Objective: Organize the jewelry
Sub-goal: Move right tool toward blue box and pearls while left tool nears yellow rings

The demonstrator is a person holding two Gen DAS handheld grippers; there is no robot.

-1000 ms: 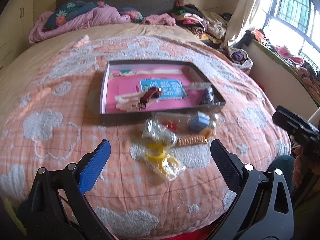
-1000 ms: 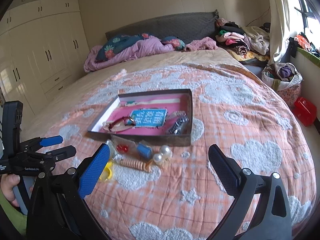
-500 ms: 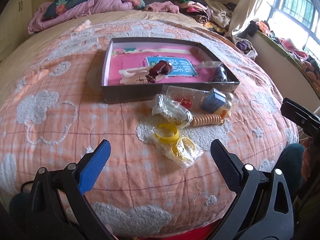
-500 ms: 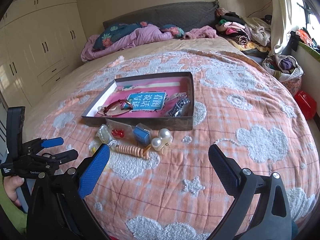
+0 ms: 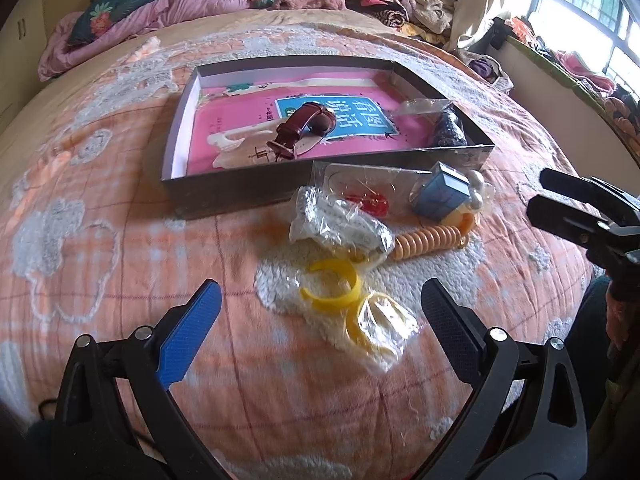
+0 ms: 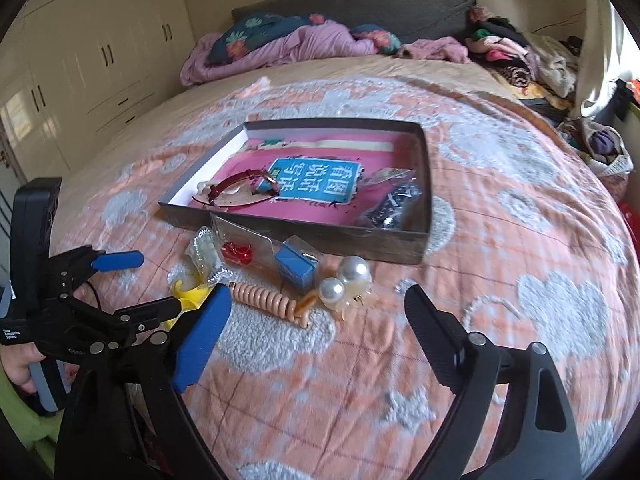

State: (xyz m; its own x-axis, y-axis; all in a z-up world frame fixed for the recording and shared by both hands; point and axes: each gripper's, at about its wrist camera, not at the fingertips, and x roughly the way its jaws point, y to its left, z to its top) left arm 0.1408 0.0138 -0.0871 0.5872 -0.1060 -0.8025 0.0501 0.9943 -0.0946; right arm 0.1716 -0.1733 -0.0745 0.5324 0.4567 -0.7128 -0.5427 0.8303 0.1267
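Observation:
A shallow grey box (image 5: 240,184) (image 6: 426,184) lined with a pink book lies on the bed, holding a brown watch (image 5: 304,126) (image 6: 240,184) and a dark bagged piece (image 5: 448,130) (image 6: 394,208). In front of it lie loose items: bagged yellow bangles (image 5: 336,292), a white bagged piece (image 5: 340,220), red earrings on a card (image 5: 368,200) (image 6: 237,251), a small blue box (image 5: 440,196) (image 6: 296,268), pearl earrings (image 6: 344,280) and an orange coil (image 5: 428,240) (image 6: 264,300). My left gripper (image 5: 320,320) (image 6: 158,280) hangs open just over the bangles. My right gripper (image 6: 320,332) (image 5: 538,194) is open with its jaws closing, near the coil and pearls, touching neither.
The bed wears an orange checked quilt (image 6: 520,280) with white cloud patches. Rumpled pink bedding and pillows (image 6: 280,48) lie at the head, a clothes pile (image 6: 516,60) at the far right. Wardrobes (image 6: 80,60) line the left wall. A hand (image 6: 20,364) grips the left tool.
Both grippers have sunk and come closer to the loose items in front of the box. The right gripper's jaws have narrowed a little. Nothing has been picked up.

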